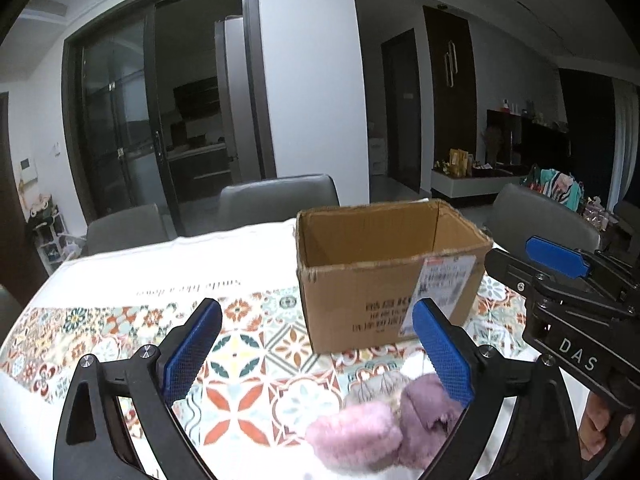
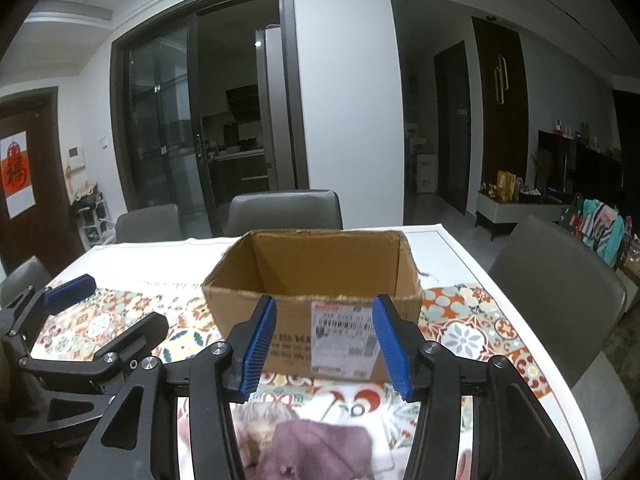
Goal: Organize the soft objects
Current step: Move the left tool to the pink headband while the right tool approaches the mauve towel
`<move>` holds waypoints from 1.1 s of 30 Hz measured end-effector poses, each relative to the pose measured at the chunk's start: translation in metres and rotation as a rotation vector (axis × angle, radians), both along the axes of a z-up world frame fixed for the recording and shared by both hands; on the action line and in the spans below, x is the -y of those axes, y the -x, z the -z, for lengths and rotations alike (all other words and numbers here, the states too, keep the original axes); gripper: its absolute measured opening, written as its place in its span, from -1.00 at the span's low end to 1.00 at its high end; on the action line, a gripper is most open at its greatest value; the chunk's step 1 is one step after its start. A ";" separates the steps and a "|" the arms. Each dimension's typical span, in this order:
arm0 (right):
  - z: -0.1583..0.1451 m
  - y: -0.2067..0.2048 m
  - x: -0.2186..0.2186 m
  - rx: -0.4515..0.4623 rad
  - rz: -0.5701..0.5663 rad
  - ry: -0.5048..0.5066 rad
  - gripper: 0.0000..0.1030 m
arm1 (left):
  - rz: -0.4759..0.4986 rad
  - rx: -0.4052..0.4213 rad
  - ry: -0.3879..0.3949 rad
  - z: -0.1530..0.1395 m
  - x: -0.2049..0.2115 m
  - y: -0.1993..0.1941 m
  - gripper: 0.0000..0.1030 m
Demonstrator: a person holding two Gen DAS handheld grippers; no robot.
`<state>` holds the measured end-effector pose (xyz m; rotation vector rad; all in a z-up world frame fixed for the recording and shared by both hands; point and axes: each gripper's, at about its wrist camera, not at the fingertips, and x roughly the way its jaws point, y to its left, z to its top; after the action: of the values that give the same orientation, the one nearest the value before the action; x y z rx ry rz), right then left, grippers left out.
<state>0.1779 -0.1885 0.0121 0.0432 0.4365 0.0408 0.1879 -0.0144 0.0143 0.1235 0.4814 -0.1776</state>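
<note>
On the table with the bright tiled cloth, an open brown cardboard box stands near the middle, toward the far edge. It looks empty, though its floor is mostly hidden by its near wall. Close to the near edge lie the soft things: a fluffy pink piece touching a fluffy purple piece, with a pale cloth under them.

Both grippers hover above the table and hold nothing. The left gripper has its blue pads spread wide, with only table between them. The right gripper has its pads partly apart, with nothing between them, and the purple piece lies below it.

I think the step in hand is reaching for a soft thing. Next, a gripper needs to go down over one fluffy piece, pinch it gently, and lift it over the box's rim.

The soft things are blurry and cut off at the bottom, so what they are is hard to tell. Grey chairs stand at the far edge.
</note>
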 end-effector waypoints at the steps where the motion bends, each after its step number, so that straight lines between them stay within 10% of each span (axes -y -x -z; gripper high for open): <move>1: 0.003 0.003 -0.002 -0.005 -0.006 0.001 0.00 | 0.000 -0.007 0.002 0.002 -0.001 0.003 0.89; 33: 0.105 0.012 -0.015 -0.282 -0.070 -0.013 0.00 | 0.044 -0.254 0.050 0.110 -0.015 0.019 0.89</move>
<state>0.1661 -0.1734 -0.0925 0.0463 0.7199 0.1075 0.1689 0.0007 -0.0952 0.0630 0.7274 -0.2502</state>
